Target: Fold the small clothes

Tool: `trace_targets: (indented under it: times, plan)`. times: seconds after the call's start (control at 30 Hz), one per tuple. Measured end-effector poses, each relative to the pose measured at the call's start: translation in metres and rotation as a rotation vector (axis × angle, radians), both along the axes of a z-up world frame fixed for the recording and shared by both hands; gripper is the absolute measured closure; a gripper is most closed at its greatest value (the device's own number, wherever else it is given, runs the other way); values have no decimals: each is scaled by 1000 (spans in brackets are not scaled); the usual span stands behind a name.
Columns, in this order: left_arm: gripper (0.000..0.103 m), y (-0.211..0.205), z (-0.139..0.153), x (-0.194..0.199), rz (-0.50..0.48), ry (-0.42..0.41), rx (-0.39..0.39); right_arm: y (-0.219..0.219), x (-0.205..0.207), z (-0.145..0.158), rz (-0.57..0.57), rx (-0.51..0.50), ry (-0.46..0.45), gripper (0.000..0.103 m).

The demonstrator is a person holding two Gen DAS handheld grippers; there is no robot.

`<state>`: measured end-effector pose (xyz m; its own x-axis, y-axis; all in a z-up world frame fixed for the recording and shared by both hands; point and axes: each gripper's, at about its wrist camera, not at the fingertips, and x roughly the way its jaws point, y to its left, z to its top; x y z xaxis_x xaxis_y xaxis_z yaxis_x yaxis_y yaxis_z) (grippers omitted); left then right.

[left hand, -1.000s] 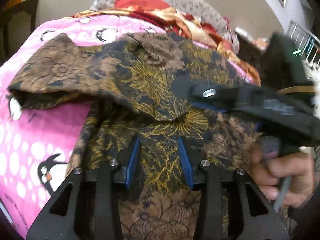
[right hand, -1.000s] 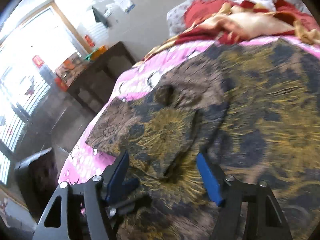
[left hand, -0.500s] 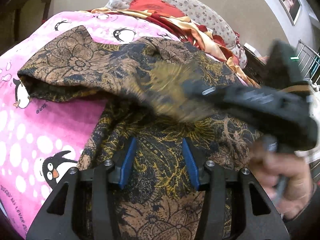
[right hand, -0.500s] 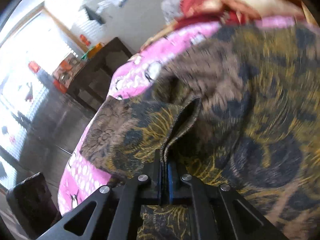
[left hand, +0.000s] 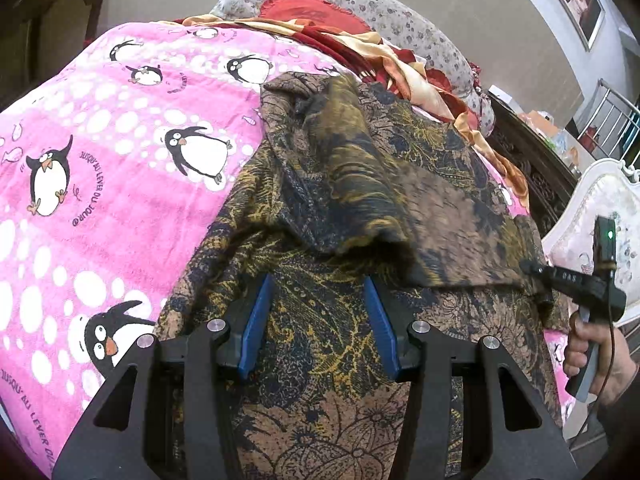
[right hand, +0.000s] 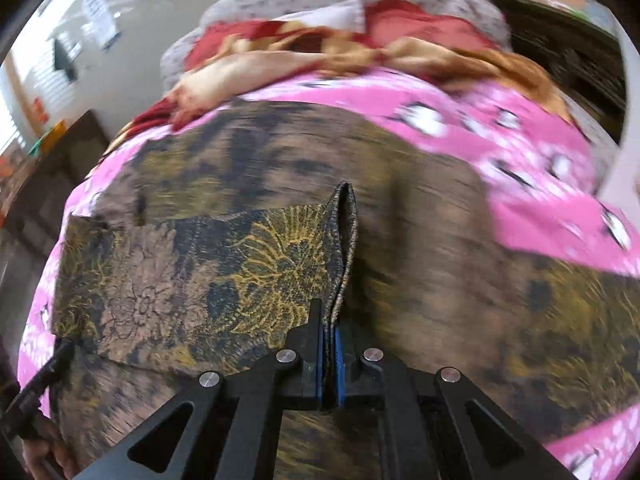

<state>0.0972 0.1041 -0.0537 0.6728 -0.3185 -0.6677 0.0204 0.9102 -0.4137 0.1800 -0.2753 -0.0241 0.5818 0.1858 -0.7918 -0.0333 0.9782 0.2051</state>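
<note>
Batik shirt (left hand: 320,360) lay spread on pink blanket (left hand: 120,200), one sleeve (right hand: 192,280) lifted and folded across the body. Right gripper (right hand: 329,344) was clamped tight on the sleeve edge, fabric pinched between blue pads (right hand: 339,360). Left gripper (left hand: 318,320) hung over the shirt's lower part, jaws apart, holding nothing. Red-gold cloth (left hand: 360,44) and pillow (left hand: 400,28) lay at the bed's far end.

Pink penguin blanket (left hand: 120,184), red-gold quilt (left hand: 384,56), floral pillows (left hand: 404,24).
</note>
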Motion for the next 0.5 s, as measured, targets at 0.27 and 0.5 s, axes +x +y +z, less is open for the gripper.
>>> trace_targets:
  times: [0.27,0.5]
  plan:
    - [56,0,0,0,-1,1,1,-6,-6,-1,-44,-41,-5,99]
    - [56,2,26,1,29,-78,45,-11,-17,-4,-69,-77,-29,99]
